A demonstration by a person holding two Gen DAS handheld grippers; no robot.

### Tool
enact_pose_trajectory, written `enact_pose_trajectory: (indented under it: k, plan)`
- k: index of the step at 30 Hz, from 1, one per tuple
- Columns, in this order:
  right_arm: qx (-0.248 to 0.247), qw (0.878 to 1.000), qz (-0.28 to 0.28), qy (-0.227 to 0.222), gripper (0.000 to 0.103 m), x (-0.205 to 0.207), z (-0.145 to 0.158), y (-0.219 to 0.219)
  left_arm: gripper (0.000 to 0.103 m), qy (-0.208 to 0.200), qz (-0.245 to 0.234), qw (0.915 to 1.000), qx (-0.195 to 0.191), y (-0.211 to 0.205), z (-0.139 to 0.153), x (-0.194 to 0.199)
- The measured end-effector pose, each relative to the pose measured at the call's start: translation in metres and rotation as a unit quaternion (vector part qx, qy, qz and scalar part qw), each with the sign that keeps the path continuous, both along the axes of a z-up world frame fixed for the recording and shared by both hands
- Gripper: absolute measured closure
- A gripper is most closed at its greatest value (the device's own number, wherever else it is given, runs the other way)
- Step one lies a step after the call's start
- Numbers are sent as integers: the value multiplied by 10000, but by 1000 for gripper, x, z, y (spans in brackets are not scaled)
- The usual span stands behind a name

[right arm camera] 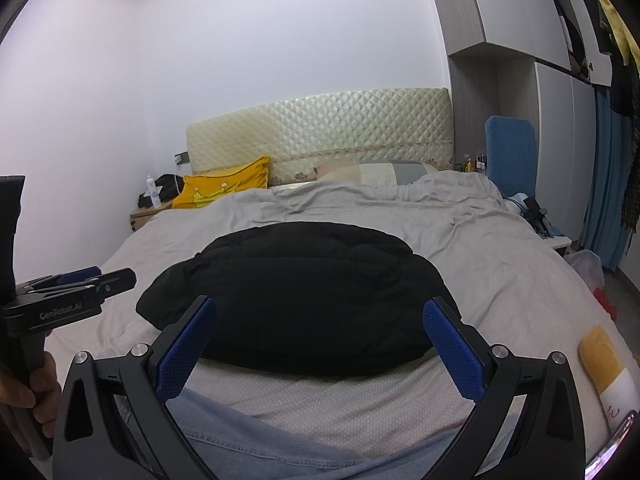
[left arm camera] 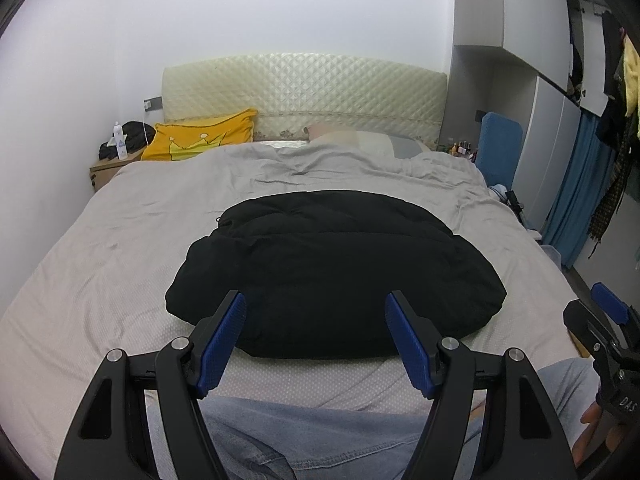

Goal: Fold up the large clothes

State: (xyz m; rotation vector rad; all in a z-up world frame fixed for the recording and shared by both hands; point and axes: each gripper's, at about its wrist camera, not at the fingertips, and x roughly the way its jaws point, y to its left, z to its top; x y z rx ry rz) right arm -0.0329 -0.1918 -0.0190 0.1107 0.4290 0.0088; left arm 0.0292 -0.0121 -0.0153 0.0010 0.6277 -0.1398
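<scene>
A black padded jacket (left arm camera: 332, 276) lies folded into a compact bundle on the grey bed cover (left arm camera: 100, 264). It also shows in the right wrist view (right arm camera: 296, 296). My left gripper (left arm camera: 316, 336) is open and empty, held just in front of the jacket's near edge. My right gripper (right arm camera: 320, 344) is open and empty too, a little before the jacket. The right gripper shows at the right edge of the left wrist view (left arm camera: 612, 320), and the left gripper at the left edge of the right wrist view (right arm camera: 76, 284).
A yellow pillow (left arm camera: 200, 140) and a pale pillow (left arm camera: 360, 140) lie by the quilted headboard (left arm camera: 304, 92). A nightstand (left arm camera: 108, 166) stands at the left, a blue chair (left arm camera: 500, 148) and wardrobe at the right. A yellow-white cushion (right arm camera: 608, 368) lies at the bed's right. The person's jeans (left arm camera: 312, 436) are below.
</scene>
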Motion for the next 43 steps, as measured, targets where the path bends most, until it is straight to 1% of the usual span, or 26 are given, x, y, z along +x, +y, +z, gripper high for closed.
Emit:
enact_pose_trajectory:
  k: [43]
  plan:
    - [17,10000,-15,-7,0,-1,1,1,30,-17,-18,10000,-42,1,3,-1]
